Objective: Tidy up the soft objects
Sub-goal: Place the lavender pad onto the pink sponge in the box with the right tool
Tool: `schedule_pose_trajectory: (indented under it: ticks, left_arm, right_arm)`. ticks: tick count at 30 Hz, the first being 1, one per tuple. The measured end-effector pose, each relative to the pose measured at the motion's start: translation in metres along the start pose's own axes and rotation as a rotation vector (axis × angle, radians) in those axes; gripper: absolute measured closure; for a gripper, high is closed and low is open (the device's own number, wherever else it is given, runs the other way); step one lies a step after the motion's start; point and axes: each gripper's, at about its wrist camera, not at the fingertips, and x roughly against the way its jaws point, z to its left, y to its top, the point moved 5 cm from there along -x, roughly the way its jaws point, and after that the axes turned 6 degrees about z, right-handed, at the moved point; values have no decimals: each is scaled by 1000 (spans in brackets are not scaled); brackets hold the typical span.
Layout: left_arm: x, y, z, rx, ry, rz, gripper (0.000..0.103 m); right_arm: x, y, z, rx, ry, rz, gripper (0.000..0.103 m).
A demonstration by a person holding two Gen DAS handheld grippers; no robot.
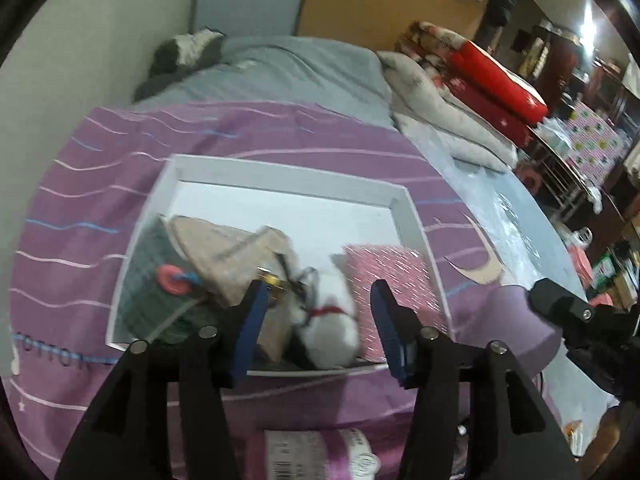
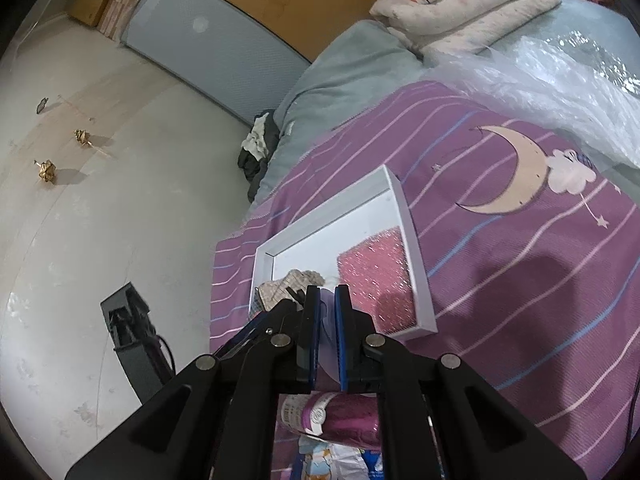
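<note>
A white tray (image 1: 416,236) lies on the purple striped bedspread. In it are a dark green knitted piece (image 1: 150,280) with a red ring, a beige pouch (image 1: 224,252), a white plush toy (image 1: 332,312) and a pink glittery pad (image 1: 394,280). My left gripper (image 1: 318,296) is open above the plush toy at the tray's near edge. My right gripper (image 2: 327,300) is shut on a thin pale lilac soft object (image 2: 326,344) beside the tray (image 2: 412,240); the pink pad (image 2: 378,280) and beige pouch (image 2: 290,282) show past it.
The purple bedspread (image 2: 520,280) has a moon and cloud print. Folded quilts (image 1: 440,92) and red cushions (image 1: 496,84) are stacked at the far side, with clear plastic sheeting (image 2: 560,76). A purple yarn ball (image 2: 340,416) lies below the bed edge. A black device (image 2: 128,328) stands on the floor.
</note>
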Motion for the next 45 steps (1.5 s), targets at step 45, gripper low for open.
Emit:
schedule_pose_trajectory:
  ticks: [45]
  left_arm:
    - [4,-7,61,101,87,29,48]
  right_arm:
    - [-98,-10,0,137,-208,81,98]
